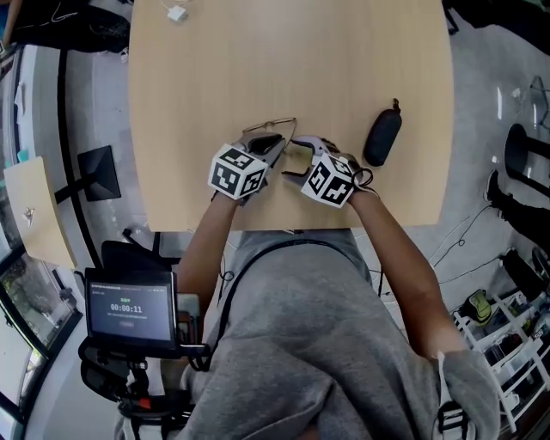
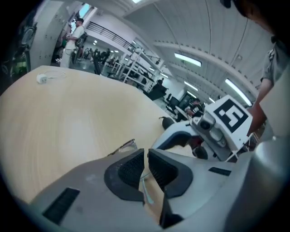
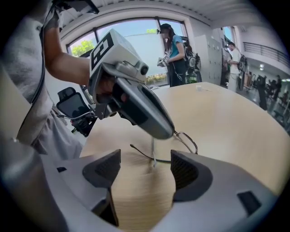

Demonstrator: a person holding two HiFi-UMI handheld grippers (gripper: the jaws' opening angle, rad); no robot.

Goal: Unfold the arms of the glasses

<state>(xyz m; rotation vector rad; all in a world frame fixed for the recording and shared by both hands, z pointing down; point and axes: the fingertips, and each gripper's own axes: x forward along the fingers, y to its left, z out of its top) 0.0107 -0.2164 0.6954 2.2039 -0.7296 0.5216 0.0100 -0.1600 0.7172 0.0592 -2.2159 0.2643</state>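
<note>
Here, on a pale wooden table (image 1: pixel 215 77), a black zipped case (image 1: pixel 382 136) serves as the reference point. The wire-framed glasses (image 1: pixel 273 125) (image 3: pixel 186 141) lie on the tabletop to the left of the case, apart from it.

The left gripper (image 1: pixel 277 148) (image 2: pixel 146 156), farther from the case than the glasses' near side, has its ribbed pads pressed almost together on a thin part of the frame. One lens shows just beyond its jaws.

The right gripper (image 1: pixel 298 159) (image 3: pixel 146 168) stands between the left gripper and the case. Its jaws are spread wide, and one thin arm of the glasses runs across the gap, touching neither pad.

In the right gripper view, the left gripper's grey body crosses in front of the frame and hides where the arm meets the lens.

A small white plug with its cord (image 1: pixel 178 13) lies well away from the case, at the table's far edge. A timer screen (image 1: pixel 129 309) stands off the table, well to the near left of the case.
</note>
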